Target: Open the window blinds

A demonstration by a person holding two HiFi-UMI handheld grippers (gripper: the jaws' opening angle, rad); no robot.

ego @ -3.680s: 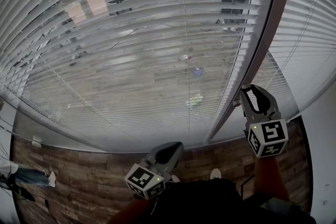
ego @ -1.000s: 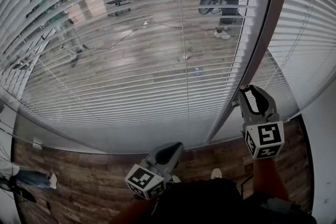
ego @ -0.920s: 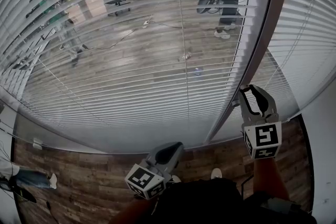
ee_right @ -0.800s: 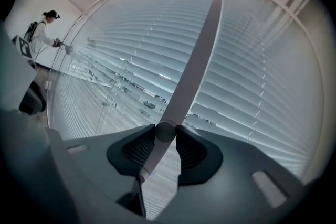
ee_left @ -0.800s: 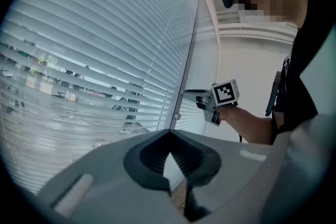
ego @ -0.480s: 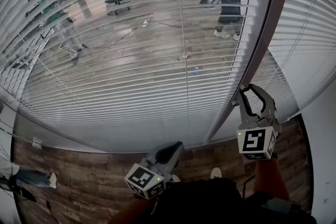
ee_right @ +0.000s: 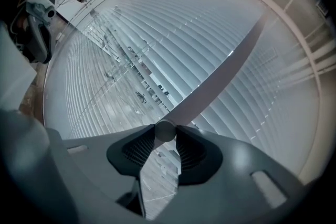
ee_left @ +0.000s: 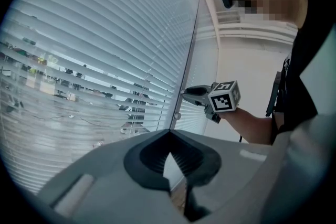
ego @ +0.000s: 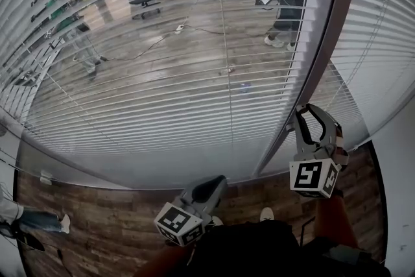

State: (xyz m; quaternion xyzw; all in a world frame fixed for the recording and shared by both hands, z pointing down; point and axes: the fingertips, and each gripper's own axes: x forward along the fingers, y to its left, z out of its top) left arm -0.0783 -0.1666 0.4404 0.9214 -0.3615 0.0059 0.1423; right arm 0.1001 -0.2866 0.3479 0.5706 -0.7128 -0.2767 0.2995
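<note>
White slatted window blinds (ego: 162, 74) fill the window ahead and also show in the left gripper view (ee_left: 79, 60). Their slats are tilted so that a room with a wooden floor shows through. My right gripper (ego: 303, 109) reaches up to the dark post (ego: 324, 55) between two blinds. In the right gripper view its pads (ee_right: 137, 150) close on the round lower end of the grey tilt wand (ee_right: 220, 76), which runs up and to the right. My left gripper (ego: 216, 180) hangs low in front of the window, its jaw tips together (ee_left: 168, 134), holding nothing.
A brown wooden floor (ego: 97, 224) runs under the window. A white wall (ego: 399, 159) stands close on the right. A person's legs (ego: 32, 220) show at the lower left. My own shoes (ego: 266, 214) are near the glass.
My right gripper has rolled about its own axis on the wand, and its marker cube shows another face. The slats let more of the room beyond show than at first. The left gripper has stayed still.
</note>
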